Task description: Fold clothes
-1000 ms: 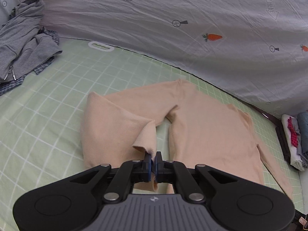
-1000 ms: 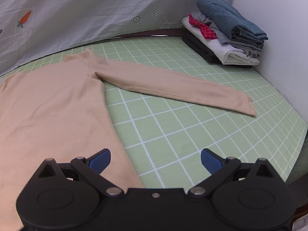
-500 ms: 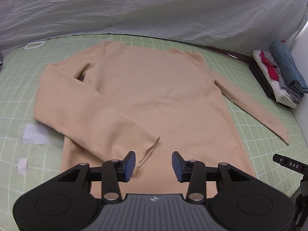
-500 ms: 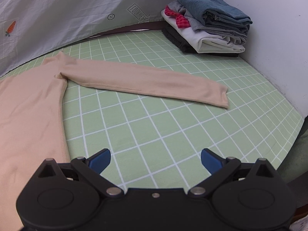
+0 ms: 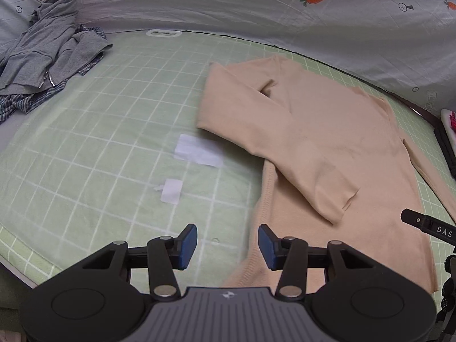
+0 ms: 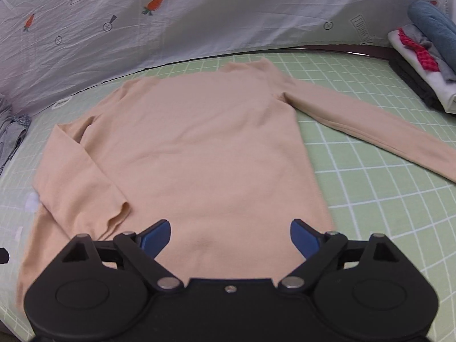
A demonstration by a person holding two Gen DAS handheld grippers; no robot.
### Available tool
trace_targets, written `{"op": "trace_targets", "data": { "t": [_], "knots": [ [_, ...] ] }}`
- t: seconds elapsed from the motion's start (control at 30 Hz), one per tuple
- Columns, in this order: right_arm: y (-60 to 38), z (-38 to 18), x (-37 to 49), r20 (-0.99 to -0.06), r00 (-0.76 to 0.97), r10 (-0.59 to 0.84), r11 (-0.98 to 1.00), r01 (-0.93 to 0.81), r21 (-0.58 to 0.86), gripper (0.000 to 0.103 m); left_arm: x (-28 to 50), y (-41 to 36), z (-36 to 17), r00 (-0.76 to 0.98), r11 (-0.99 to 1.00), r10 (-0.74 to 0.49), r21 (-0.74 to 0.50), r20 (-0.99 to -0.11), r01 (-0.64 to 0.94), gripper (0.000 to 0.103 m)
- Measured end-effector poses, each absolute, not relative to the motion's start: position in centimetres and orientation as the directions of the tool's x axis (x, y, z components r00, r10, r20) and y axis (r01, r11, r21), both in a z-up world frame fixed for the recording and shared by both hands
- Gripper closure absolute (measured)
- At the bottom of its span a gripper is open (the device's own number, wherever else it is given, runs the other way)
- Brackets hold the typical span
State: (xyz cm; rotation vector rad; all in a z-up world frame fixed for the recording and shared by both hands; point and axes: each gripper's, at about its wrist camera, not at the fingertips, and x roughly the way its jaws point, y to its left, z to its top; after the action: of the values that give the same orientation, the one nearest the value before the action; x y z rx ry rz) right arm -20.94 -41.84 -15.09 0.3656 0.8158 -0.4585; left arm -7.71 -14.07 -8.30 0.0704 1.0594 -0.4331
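Note:
A peach long-sleeved sweater (image 6: 205,148) lies flat on the green checked mat (image 5: 94,148). Its left sleeve (image 5: 273,139) is folded across the body, cuff (image 6: 116,213) near the hem. The right sleeve (image 6: 370,131) stretches straight out to the right. My left gripper (image 5: 227,246) stands open over the mat just left of the sweater's lower hem edge, nothing between its blue pads. My right gripper (image 6: 230,238) hovers over the lower middle of the sweater's body, jaws wide but closing, with only flat cloth below them.
A grey hoodie on a plaid shirt (image 5: 48,54) is heaped at the far left. A stack of folded clothes (image 6: 424,54) sits at the far right. Two white tape patches (image 5: 196,151) lie on the mat. A carrot-print sheet (image 6: 171,14) hangs behind.
The left gripper let go of the sleeve cuff, opened and swung left off the sweater. The right gripper swung left from the outstretched sleeve to above the body, and its jaws narrowed a little.

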Motion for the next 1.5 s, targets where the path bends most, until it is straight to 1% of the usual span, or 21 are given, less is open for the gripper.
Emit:
{"op": "trace_targets", "data": {
  "t": [0.1,0.17,0.27,0.33,0.43,0.47,0.5,0.53,0.57,0.6,0.63,0.67,0.7,0.77,1.03,1.17,1.2,1.23,1.27,1.4,1.5],
  "knots": [
    [-39.4,-15.3,-18.8,-0.758,0.622,-0.195,0.854,0.488,0.181,0.02,-6.3,-11.4,-8.3,0.423,0.922,-0.3,-0.146,-0.855,0.36,0.054],
    [-38.1,-15.5,-17.7,-0.755,0.636,-0.161,0.851,0.477,0.221,0.03,-5.2,-9.7,-8.4,0.427,0.924,-0.298,-0.146,-0.854,0.352,0.054],
    [-36.8,-16.4,-16.4,-0.746,0.658,-0.101,0.805,0.494,0.327,0.04,-3.5,-7.5,-8.4,0.434,0.925,-0.304,-0.153,-0.848,0.349,0.054],
    [-36.3,-17.1,-16.1,-0.733,0.676,-0.071,0.758,0.514,0.401,0.044,-2.3,-6.4,-8.5,0.436,0.924,-0.307,-0.154,-0.846,0.351,0.054],
    [-36.1,-17.5,-16.0,-0.707,0.704,-0.067,0.696,0.541,0.472,0.045,-0.9,-5.2,-8.6,0.439,0.922,-0.314,-0.16,-0.842,0.352,0.054],
    [-36.1,-17.6,-15.9,-0.701,0.711,-0.061,0.674,0.547,0.497,0.055,-0.4,-4.9,-8.7,0.441,0.922,-0.317,-0.163,-0.84,0.352,0.054],
    [-36.2,-17.7,-15.8,-0.695,0.717,-0.054,0.652,0.553,0.52,0.061,0.0,-4.7,-8.7,0.439,0.921,-0.321,-0.168,-0.839,0.353,0.054],
    [-36.2,-17.9,-15.8,-0.695,0.717,-0.048,0.636,0.559,0.533,0.073,0.4,-4.6,-8.8,0.437,0.919,-0.326,-0.174,-0.838,0.353,0.054],
    [-36.2,-18.0,-15.7,-0.699,0.714,-0.05,0.633,0.564,0.531,0.079,0.7,-4.5,-8.9,0.435,0.918,-0.331,-0.18,-0.838,0.353,0.054],
    [-36.2,-18.0,-15.6,-0.702,0.71,-0.053,0.629,0.569,0.529,0.08,0.9,-4.6,-8.9,0.433,0.916,-0.336,-0.182,-0.837,0.357,0.054],
    [-36.1,-18.0,-15.6,-0.704,0.708,-0.054,0.627,0.573,0.528,0.084,1.0,-4.8,-8.9,0.432,0.913,-0.34,-0.184,-0.835,0.364,0.054],
    [-36.2,-18.0,-15.5,-0.703,0.709,-0.049,0.626,0.571,0.532,0.093,1.2,-4.9,-9.0,0.431,0.91,-0.345,-0.185,-0.834,0.37,0.054],
    [-36.3,-17.9,-15.6,-0.7,0.713,-0.045,0.624,0.567,0.538,0.097,1.2,-5.2,-8.9,0.431,0.907,-0.35,-0.186,-0.832,0.378,0.054],
    [-36.8,-17.5,-16.0,-0.688,0.723,-0.052,0.621,0.563,0.545,0.099,1.1,-5.9,-8.8,0.429,0.899,-0.363,-0.189,-0.827,0.395,0.054],
    [-40.4,-16.2,-18.1,-0.649,0.757,-0.074,0.604,0.552,0.575,0.1,-0.5,-10.7,-8.5,0.415,0.87,-0.392,-0.185,-0.821,0.458,0.053],
    [-43.3,-15.1,-19.3,-0.635,0.77,-0.058,0.611,0.53,0.587,0.1,-2.4,-14.8,-7.8,0.411,0.846,-0.425,-0.192,-0.807,0.498,0.053],
    [-44.0,-14.7,-19.5,-0.633,0.772,-0.055,0.624,0.522,0.582,0.1,-3.0,-15.9,-7.6,0.409,0.835,-0.438,-0.194,-0.801,0.514,0.051],
    [-44.6,-14.3,-19.7,-0.63,0.775,-0.053,0.635,0.513,0.578,0.1,-3.5,-17.1,-7.5,0.407,0.826,-0.448,-0.194,-0.796,0.53,0.048],
    [-45.4,-13.9,-20.0,-0.625,0.779,-0.048,0.646,0.501,0.576,0.1,-4.1,-18.4,-7.4,0.404,0.816,-0.458,-0.193,-0.792,0.546,0.047],
    [-48.7,-12.9,-20.6,-0.608,0.794,-0.029,0.674,0.464,0.574,0.1,-6.6,-23.1,-7.3,0.392,0.776,-0.491,-0.186,-0.778,0.603,0.047],
    [-51.4,-12.7,-21.0,-0.596,0.803,-0.018,0.687,0.443,0.576,0.101,-7.9,-26.1,-8.2,0.375,0.768,-0.488,-0.183,-0.788,0.614,0.046]
  ]
}}
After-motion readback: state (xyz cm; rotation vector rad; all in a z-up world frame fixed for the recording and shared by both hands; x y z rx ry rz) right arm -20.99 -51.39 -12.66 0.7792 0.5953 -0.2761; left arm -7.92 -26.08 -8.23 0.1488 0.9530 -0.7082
